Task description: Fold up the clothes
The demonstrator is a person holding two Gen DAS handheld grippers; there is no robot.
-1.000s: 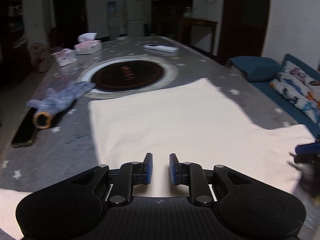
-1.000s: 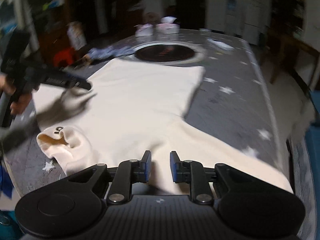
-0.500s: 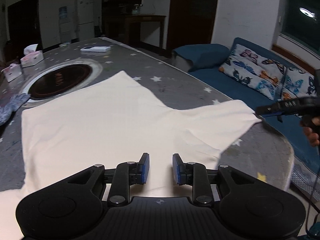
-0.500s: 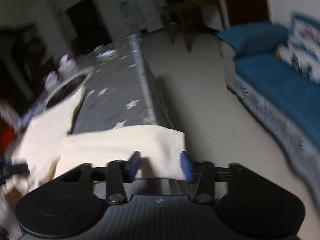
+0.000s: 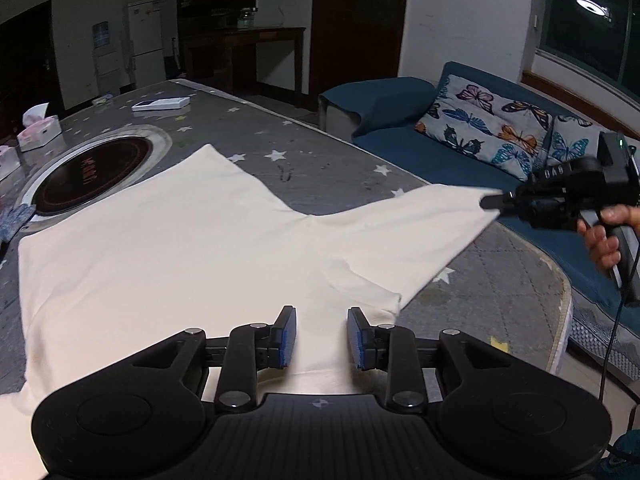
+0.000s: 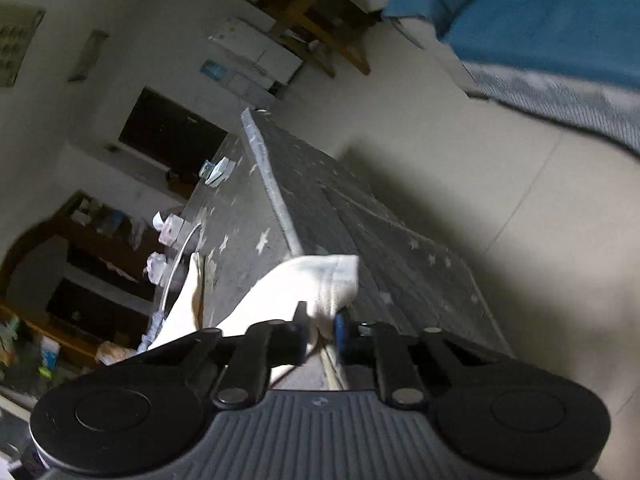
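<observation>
The cream garment (image 5: 168, 240) lay spread flat on the star-patterned tabletop (image 5: 328, 160) with no fold yet visible, so the folding appeared to be at its outset, nearly all of it left to do. One sleeve (image 5: 432, 216) was drawn taut out past the tabletop edge, its cuff (image 6: 332, 280) pinched between the closed fingers of the right tool (image 6: 320, 326). The left tool (image 5: 322, 336) hovered with fingers apart, gripping nothing, directly over the garment's near edge.
</observation>
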